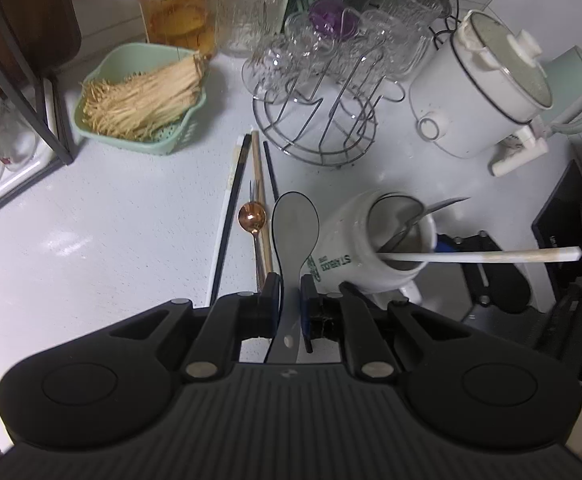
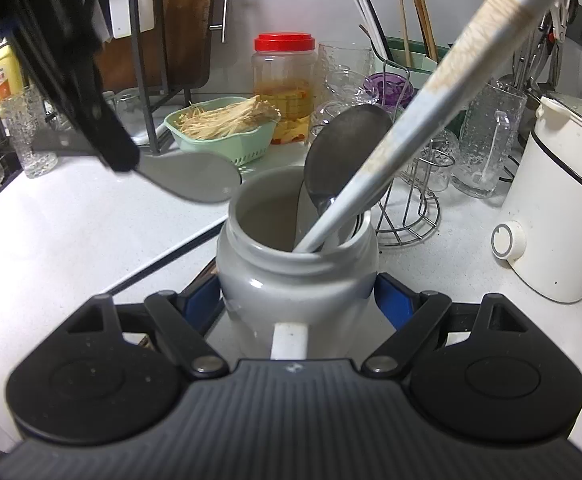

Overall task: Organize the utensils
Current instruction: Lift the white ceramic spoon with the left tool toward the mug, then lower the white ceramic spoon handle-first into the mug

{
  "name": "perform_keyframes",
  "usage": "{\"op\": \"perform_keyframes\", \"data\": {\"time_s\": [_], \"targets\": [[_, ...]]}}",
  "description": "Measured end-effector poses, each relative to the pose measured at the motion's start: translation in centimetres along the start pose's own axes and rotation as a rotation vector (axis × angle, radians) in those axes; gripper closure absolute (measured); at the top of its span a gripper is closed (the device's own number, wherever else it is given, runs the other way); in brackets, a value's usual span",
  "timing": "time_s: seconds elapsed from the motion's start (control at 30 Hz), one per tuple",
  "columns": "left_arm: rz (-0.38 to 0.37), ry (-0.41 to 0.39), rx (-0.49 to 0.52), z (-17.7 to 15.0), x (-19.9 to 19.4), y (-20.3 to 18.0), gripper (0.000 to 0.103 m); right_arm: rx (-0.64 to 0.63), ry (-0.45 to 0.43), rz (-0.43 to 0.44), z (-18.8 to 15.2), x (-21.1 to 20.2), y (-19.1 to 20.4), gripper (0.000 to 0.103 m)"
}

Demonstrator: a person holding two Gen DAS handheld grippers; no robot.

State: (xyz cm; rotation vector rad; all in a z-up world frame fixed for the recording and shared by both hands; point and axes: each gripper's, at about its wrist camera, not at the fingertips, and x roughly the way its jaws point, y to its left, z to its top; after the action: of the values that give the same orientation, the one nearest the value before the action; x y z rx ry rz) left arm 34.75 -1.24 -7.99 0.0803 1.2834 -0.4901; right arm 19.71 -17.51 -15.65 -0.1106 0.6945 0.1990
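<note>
Left wrist view: my left gripper (image 1: 290,286) is pinched narrow on the handle of the grey rice paddle (image 1: 294,224), blade pointing to 12 o'clock, clear of the counter as far as I can judge. Grip sits low on the handle, so the blade end stays free to go in first or swing over the rim.

White mug (image 1: 365,244) is just at 2 o'clock of the paddle blade, mouth tilted toward me. Already in it: a steel spoon (image 1: 407,222) and a white chopstick (image 1: 479,257) sticking out to 3 o'clock.

At 11 o'clock of the paddle, loose on the counter: copper spoon (image 1: 253,216), wooden chopstick (image 1: 260,200), black chopsticks (image 1: 233,216). These are not yet sorted.

Right wrist view: my right gripper (image 2: 297,304) is spread wide around the mug (image 2: 297,280) body, blue pads against both sides, so it's clamped on it. I read that as bracing the mug so it can't tip or slide while utensils drop in. Paddle (image 2: 195,178) hangs at 10 o'clock of the mug mouth, near the rim but not over the opening.

Next I need to bring the paddle over the free left half of the mouth; the right half is taken by the spoon (image 2: 343,152) and chopstick (image 2: 431,100)
</note>
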Motion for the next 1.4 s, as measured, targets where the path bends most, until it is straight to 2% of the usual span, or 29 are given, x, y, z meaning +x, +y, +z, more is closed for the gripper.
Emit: {"op": "perform_keyframes", "data": {"time_s": [0.3,0.47,0.93,1.4], "targets": [[-0.019,0.025,0.067,1.5,-4.2,-1.4,0.091,-0.005,0.003,0.003,0.2,0.2,0.2,0.016],[-0.047,0.067,0.105,2.0,-5.0,-2.8,0.091,-0.003,0.003,0.000,0.1,0.1,0.3,0.016],[-0.020,0.168,0.254,4.9,-2.3,-5.8,0.091,-0.003,0.004,0.002,0.2,0.3,0.3,0.016],[0.006,0.320,0.272,6.6,0.9,-7.6,0.092,-0.025,0.010,0.010,0.5,0.6,0.4,0.016]]}}
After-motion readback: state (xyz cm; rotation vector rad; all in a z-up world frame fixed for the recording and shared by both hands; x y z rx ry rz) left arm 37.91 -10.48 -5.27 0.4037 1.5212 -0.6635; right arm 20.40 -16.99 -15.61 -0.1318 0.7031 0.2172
